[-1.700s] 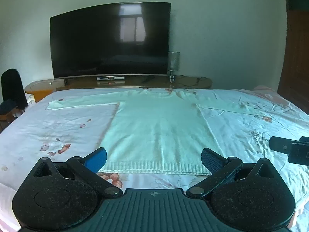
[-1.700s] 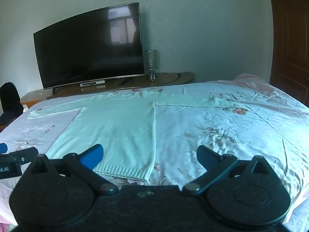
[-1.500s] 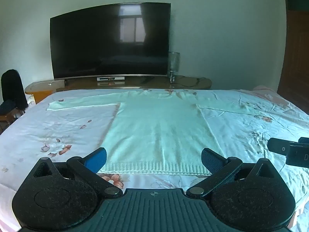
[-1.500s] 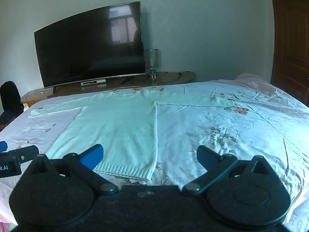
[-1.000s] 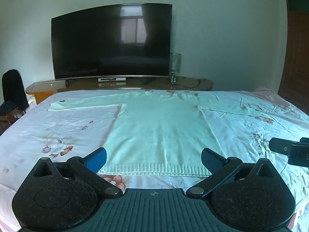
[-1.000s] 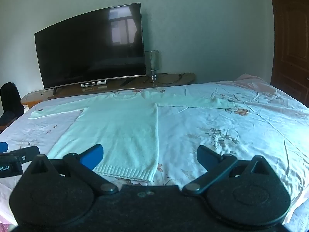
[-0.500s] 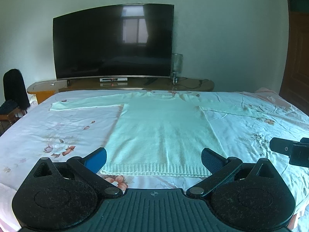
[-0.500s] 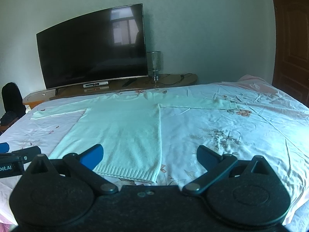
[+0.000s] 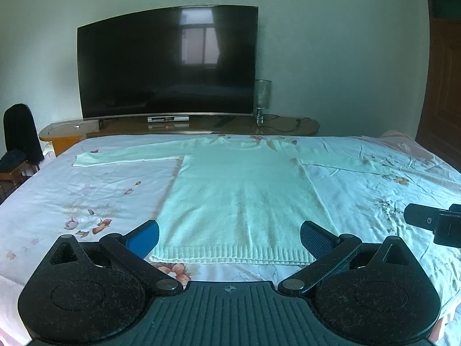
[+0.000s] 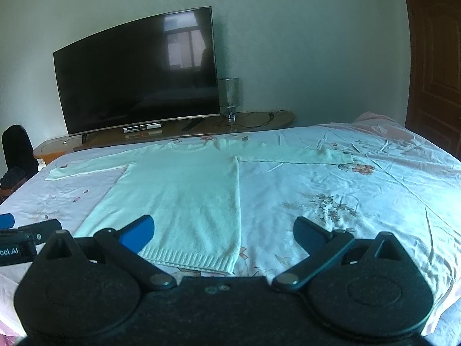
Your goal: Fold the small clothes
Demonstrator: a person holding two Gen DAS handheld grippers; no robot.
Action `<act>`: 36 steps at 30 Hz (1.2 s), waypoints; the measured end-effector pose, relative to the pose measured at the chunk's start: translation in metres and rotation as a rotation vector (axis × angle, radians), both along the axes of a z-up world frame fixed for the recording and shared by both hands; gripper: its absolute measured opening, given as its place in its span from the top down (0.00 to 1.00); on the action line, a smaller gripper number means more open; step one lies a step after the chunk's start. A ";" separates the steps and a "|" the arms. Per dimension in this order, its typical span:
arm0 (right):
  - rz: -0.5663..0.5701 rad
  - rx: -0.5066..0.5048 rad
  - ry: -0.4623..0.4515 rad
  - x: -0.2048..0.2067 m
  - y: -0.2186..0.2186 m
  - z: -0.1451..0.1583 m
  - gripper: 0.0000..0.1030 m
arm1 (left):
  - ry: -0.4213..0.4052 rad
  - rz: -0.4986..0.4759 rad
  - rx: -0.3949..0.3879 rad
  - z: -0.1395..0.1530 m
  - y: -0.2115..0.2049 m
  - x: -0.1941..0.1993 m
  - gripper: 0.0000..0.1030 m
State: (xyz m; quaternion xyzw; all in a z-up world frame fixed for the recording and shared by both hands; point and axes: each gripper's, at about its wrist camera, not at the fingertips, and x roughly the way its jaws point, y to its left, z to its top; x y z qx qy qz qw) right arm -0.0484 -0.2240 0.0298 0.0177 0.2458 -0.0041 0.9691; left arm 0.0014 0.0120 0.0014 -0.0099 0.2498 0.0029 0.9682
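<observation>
At the bottom of the left wrist view I see my left tongs spread wide and holding nothing, one blue pad at lower left and one dark pad at lower right, both hovering just short of the ribbed hem of the pale mint-green knitted sweater. At the bottom of the right wrist view my right tongs are likewise released and empty, with their blue pad over the sweater's lower edge and the dark pad over bare sheet. The other tool shows at each frame's edge: the right one as a black block at the right edge of the left view, the left one at the lower left edge of the right view. The sweater lies flat and face up in the middle of the bed with a white floral-print sheet, hem towards me, collar at the far side, both sleeves stretched out sideways along the far part of the bed. Beyond the bed, across the upper centre, stands a low brown wooden bench carrying a large curved black television, switched off, with a clear glass lamp just to its right. A dark brown wooden door fills the right edge, and a black chair back sits at the left edge.
</observation>
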 end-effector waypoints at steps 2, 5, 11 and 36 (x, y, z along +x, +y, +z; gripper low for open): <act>0.001 -0.001 0.001 0.000 0.000 0.001 0.00 | -0.001 -0.001 -0.001 0.000 0.000 0.000 0.00; 0.004 -0.001 -0.001 0.000 0.000 0.001 0.00 | -0.003 -0.001 -0.002 0.000 -0.001 0.000 0.00; 0.005 0.000 -0.007 0.000 -0.002 0.002 0.00 | -0.005 -0.001 0.001 0.000 -0.002 0.000 0.00; 0.007 -0.003 -0.009 0.001 0.000 0.004 0.00 | -0.007 0.010 0.007 0.004 0.000 0.000 0.00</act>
